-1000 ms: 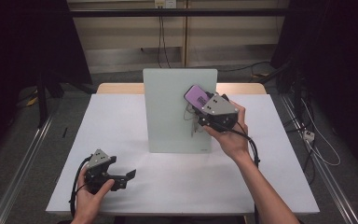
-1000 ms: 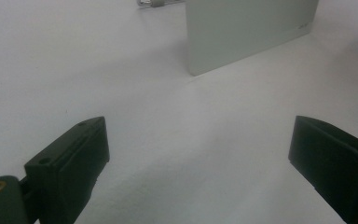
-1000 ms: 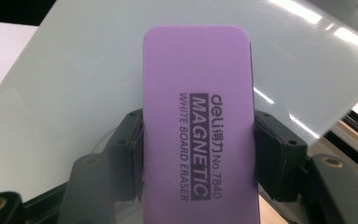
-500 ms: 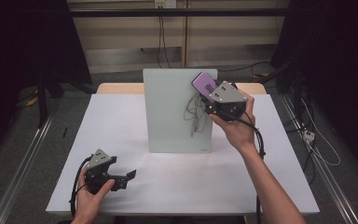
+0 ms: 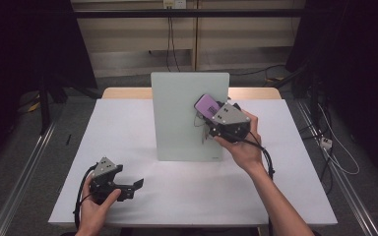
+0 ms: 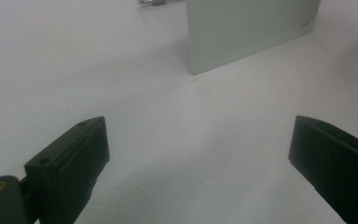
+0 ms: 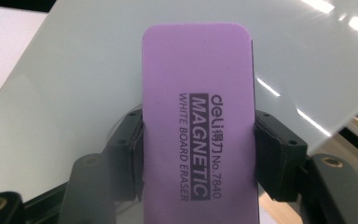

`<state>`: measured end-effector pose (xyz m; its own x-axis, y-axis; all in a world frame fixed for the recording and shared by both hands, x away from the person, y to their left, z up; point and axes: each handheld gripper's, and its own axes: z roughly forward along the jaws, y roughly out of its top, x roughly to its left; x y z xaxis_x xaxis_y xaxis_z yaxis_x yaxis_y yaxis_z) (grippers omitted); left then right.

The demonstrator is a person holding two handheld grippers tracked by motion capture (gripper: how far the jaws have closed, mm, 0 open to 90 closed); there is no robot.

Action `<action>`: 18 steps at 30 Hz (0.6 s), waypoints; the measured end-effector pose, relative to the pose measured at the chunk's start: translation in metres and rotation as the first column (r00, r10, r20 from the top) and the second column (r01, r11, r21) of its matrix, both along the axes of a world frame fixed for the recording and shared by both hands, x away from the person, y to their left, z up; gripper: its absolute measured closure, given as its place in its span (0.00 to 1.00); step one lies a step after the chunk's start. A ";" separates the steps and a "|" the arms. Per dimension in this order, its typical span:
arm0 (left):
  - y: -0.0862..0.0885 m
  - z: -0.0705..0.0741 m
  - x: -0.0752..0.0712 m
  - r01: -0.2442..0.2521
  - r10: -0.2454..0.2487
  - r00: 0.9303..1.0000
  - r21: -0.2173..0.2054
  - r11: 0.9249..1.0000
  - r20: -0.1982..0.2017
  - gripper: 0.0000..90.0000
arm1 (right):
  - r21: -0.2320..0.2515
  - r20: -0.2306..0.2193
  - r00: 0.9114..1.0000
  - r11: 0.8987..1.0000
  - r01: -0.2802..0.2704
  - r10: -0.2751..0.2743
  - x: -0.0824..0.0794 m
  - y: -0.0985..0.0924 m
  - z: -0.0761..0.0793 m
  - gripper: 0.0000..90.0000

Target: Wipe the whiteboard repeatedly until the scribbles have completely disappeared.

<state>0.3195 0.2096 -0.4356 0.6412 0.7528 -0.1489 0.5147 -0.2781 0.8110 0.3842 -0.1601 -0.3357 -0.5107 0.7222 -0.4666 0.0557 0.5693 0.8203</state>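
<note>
Right gripper (image 5: 207, 117) was clamped on a purple whiteboard eraser (image 5: 206, 104), its 2 black jaws pressing the eraser's long sides. In the right gripper view the eraser (image 7: 198, 126) stood lengthwise between the jaws, its flat purple back facing the camera with dark print reading "MAGNETIC WHITE BOARD ERASER". Behind it lay the pale, glossy face of the whiteboard (image 7: 74, 79), with streaks of reflected light across its upper right.

From the high view, the whiteboard (image 5: 177, 118) stood upright near the middle of the white table (image 5: 128, 118), and the eraser was held up against the right part of its face, roughly at mid-height. A few thin dark marks showed on the board just beside and below the eraser. Whether the eraser's pad actually touched the board could not be told.

Left gripper (image 5: 132, 189) rested low on the table near its front left corner, well apart from the board. Its 2 jaws stood wide apart with nothing between them, and in the left gripper view bare tabletop (image 6: 177, 140) lay between them, with the board's lower corner (image 6: 242, 32) farther off.
</note>
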 end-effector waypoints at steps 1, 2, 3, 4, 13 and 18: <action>0.000 0.000 0.000 0.002 -0.002 1.000 0.002 1.000 0.002 0.06 | 0.000 -0.010 1.000 1.000 -0.007 0.007 -0.001 0.001 -0.003 0.46; 0.000 0.000 0.000 0.002 -0.002 1.000 0.002 1.000 0.001 0.06 | 0.000 -0.020 1.000 1.000 -0.018 0.018 -0.002 0.002 -0.007 0.46; 0.000 0.000 0.000 0.000 0.000 1.000 0.000 1.000 -0.001 0.06 | -0.004 -0.028 0.999 1.000 -0.029 0.029 -0.003 0.004 -0.011 0.46; 0.000 0.000 0.000 0.000 0.000 1.000 0.000 1.000 -0.001 0.06 | -0.014 -0.032 0.999 0.999 -0.033 0.033 -0.004 0.005 -0.013 0.46; 0.001 0.001 0.000 0.003 -0.003 1.000 0.010 1.000 -0.001 0.06 | -0.046 -0.045 0.999 0.999 -0.025 0.023 -0.003 0.009 -0.009 0.46; 0.001 0.001 0.000 0.001 -0.001 1.000 0.000 1.000 0.003 0.06 | -0.016 -0.015 1.000 1.000 0.015 -0.015 0.004 0.001 0.012 0.46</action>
